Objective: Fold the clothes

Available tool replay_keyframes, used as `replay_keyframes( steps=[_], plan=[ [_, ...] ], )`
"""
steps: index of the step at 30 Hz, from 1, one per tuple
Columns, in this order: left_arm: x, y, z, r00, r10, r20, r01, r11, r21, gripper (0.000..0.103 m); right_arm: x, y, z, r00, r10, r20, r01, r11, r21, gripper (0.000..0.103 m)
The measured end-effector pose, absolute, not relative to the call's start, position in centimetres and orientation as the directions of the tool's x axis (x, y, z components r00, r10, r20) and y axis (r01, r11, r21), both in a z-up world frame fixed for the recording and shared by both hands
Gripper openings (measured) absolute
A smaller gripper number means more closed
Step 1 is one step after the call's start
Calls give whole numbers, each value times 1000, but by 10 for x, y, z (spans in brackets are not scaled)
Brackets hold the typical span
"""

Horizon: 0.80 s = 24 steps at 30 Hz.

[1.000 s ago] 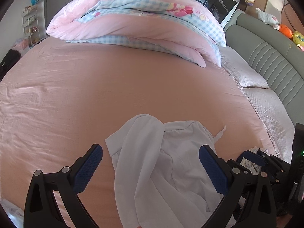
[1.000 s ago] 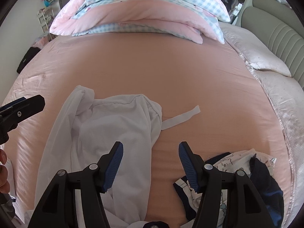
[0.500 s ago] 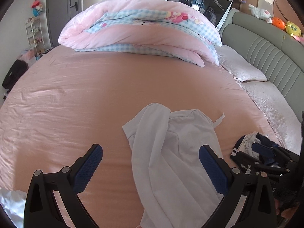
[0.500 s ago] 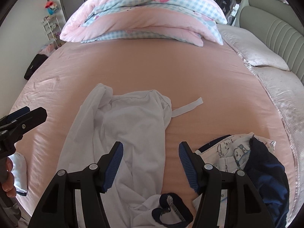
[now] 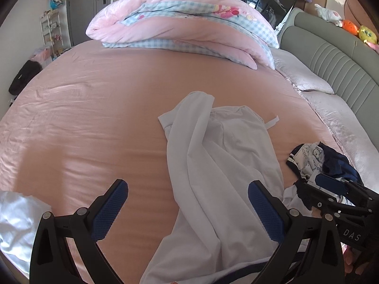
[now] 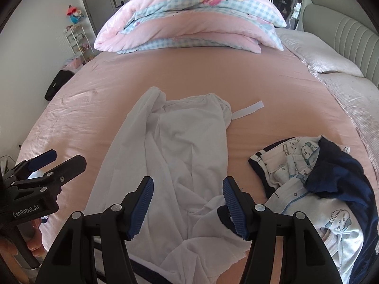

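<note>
Pink bed sheet (image 6: 272,90) is lying wide and smooth; a white garment (image 6: 189,156) is sprawling crumpled in its middle, a strip sticking out one side; a blue and white clothes pile (image 6: 315,172) is sitting just beside it. Both the left gripper (image 5: 188,209) and right gripper (image 6: 188,203) are hanging spread, pinching nothing. It is looking soft, light and floppy; grabbing near edges or corners is looking best.

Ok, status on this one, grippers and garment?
Left gripper open, empty. Right gripper open, empty. White garment crumpled on pink sheet, unfolded. Patterned clothes pile beside it on the right, apart.
</note>
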<state>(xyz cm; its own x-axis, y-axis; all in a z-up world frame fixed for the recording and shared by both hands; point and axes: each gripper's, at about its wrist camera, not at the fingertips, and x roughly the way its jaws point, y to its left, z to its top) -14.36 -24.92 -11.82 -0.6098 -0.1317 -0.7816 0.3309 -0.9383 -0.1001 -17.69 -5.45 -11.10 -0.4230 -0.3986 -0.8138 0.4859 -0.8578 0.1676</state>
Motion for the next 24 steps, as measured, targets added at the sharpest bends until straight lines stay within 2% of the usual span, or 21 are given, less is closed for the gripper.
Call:
replay_keyframes(
  steps=[8, 18, 24],
  plan=[
    [-112, -245, -123, -575, -60, -816, 310, -939, -149, 103, -148, -50, -130, -355, -418, -836, 547, -818, 177, 61],
    [-71, -240, -128, -541, -65, -839, 365, -916, -165, 103, -130, -32, -134, -359, -422, -832, 555, -814, 173, 61],
    [-66, -217, -130, -518, -115, -848, 324, -944, -70, 103, -115, -30, -141, -338, -411, -847, 579, -800, 157, 60]
  ],
)
